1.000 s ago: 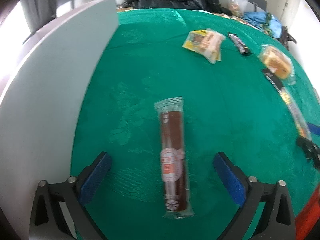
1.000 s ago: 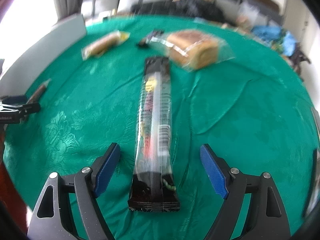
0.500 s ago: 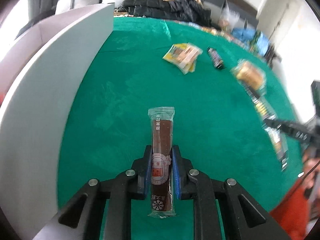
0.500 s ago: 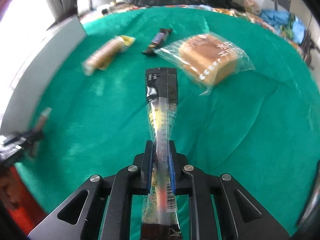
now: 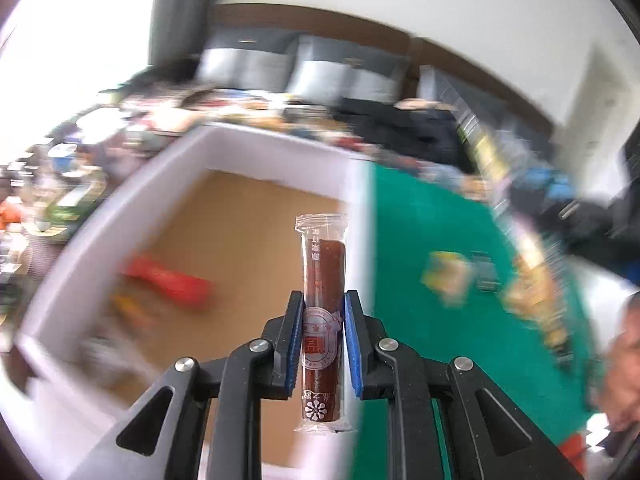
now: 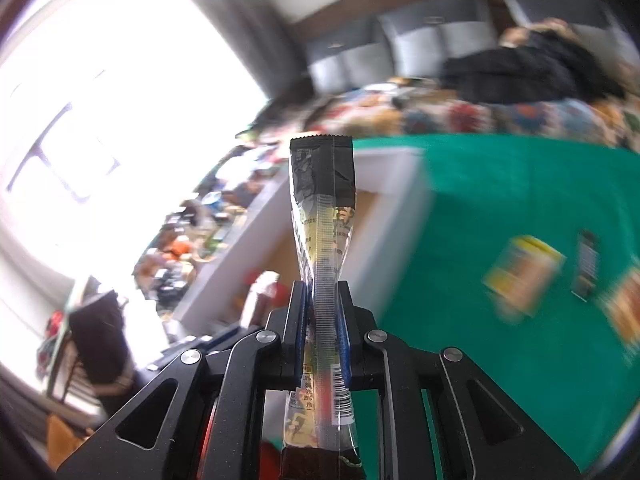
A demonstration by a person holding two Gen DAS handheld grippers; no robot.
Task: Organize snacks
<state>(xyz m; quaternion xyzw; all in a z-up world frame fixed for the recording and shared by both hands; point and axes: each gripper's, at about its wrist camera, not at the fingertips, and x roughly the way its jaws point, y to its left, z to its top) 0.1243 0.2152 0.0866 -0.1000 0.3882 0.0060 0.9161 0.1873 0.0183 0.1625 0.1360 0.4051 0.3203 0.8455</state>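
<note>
Left gripper (image 5: 320, 312) has its jaws easing open a little, but the blue pads still press both sides of a brown snack stick in clear wrap (image 5: 323, 280), held in the air over the near right corner of the white box (image 5: 256, 152), whose brown floor holds a blurred red packet (image 5: 168, 280). Right gripper (image 6: 322, 300) is clamped narrow on a long black-ended snack packet (image 6: 323, 208), also aloft near the box's right wall. Blurred yellow snack (image 6: 524, 276) and dark bar (image 6: 586, 268) lie farther right on the green cloth (image 6: 500, 184).
</note>
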